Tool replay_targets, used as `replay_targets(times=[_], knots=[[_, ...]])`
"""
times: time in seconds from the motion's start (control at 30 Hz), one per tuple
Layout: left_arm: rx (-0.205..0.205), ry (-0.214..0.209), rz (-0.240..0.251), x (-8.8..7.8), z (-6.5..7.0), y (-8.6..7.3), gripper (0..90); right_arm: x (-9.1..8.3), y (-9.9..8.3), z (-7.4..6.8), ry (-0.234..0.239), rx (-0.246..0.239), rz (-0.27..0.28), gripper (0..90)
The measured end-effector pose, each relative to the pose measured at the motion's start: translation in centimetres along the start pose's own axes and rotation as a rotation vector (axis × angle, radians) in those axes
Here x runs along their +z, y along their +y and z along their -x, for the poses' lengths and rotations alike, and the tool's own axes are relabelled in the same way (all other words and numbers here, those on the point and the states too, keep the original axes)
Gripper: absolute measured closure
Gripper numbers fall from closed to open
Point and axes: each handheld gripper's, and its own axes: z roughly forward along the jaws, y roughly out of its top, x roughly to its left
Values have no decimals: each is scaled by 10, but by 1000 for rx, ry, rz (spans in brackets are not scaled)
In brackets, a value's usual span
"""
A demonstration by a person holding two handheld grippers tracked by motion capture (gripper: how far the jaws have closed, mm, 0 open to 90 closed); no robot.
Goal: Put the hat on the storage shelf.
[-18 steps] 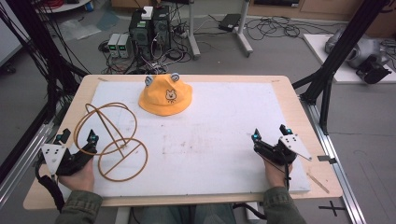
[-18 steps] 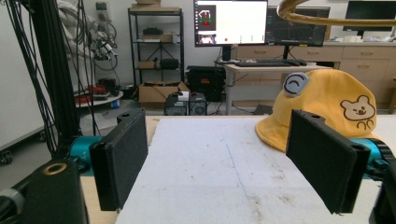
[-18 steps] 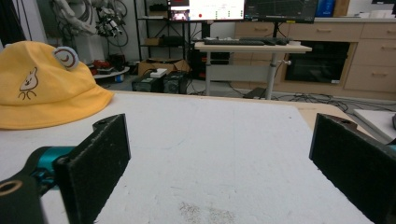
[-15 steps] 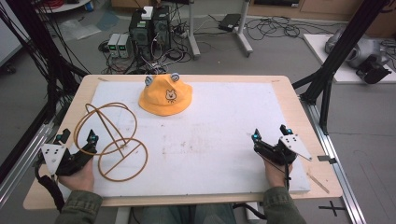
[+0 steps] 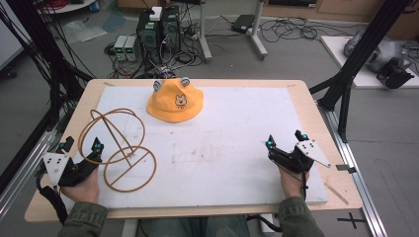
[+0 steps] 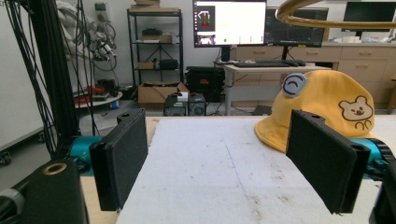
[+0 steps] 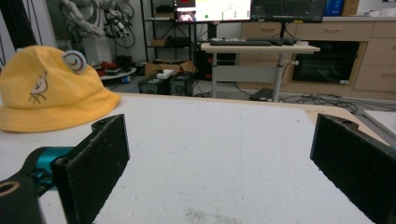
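Beside the left gripper (image 5: 81,148), round wooden hoop stand (image 5: 118,148).

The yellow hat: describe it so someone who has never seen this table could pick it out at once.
Start at the white mat covering the wooden table. At the mat's far edge, left of the middle, sits the yellow hat. It is soft cloth with a bear face and two small grey ears, unlike the bare wire-hoop stand nearer the person's left hand.
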Motion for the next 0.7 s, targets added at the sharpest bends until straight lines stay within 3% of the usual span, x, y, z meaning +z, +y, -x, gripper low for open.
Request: replay_targets(times=[0.3, 0.5, 0.6, 0.63, 0.67, 0.7], knots=[[0, -16, -7, 1, 2, -1, 212, 11, 22, -7, 44, 32, 39, 42], [-4, -3, -10, 0, 1, -1, 212, 39, 50, -23, 104, 55, 48, 42], [-3, -5, -12, 1, 2, -2, 212, 63, 72, -40, 142, 40, 56, 42], [-3, -7, -13, 1, 2, -2, 212, 63, 72, -40, 142, 40, 56, 42], [-3, -6, -13, 2, 3, -3, 212, 76, 81, -51, 163, 27, 57, 42], [-3, -6, -13, 2, 3, -3, 212, 76, 81, -51, 163, 27, 57, 42]])
